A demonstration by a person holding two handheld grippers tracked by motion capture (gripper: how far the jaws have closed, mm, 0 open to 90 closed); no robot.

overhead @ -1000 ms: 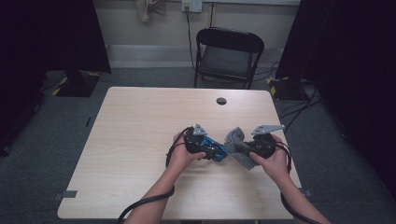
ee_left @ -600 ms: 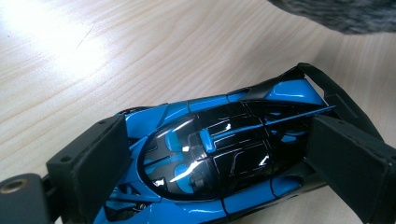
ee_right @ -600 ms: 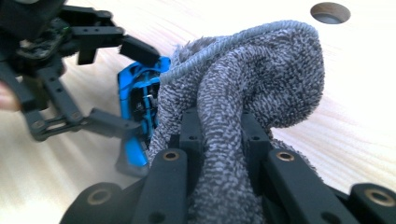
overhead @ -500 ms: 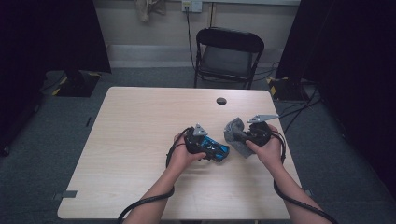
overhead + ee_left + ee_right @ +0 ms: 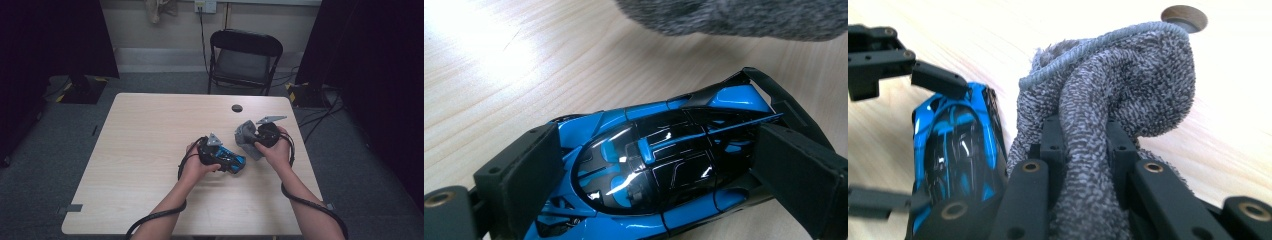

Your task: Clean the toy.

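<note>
From the high view, a person is sitting at a pale wooden bench [image 5: 150, 150], holding the left tongs [image 5: 231, 161] around a small blue and black toy car [image 5: 234, 161] near the middle of the bench's right half, while the right tongs [image 5: 246, 136] are gripping a bunched grey cloth [image 5: 246, 140] just beside the car. In the left gripper view, the two black jaws are pressing against opposite sides of the car, which is resting on the wood; its glossy shell is probably hard, light and slippery, and the thin rear wing [image 5: 774, 92] is looking fragile, so the broad flanks are the safer place to hold. In the right gripper view, the jaws are pinching a thick fold of the terry cloth [image 5: 1108, 115], which is soft, limp and grippy, bulging freely above the jaws and sitting right beside the car [image 5: 955, 150]. A round dark grommet [image 5: 1184, 17] is sitting in the bench beyond.
</note>
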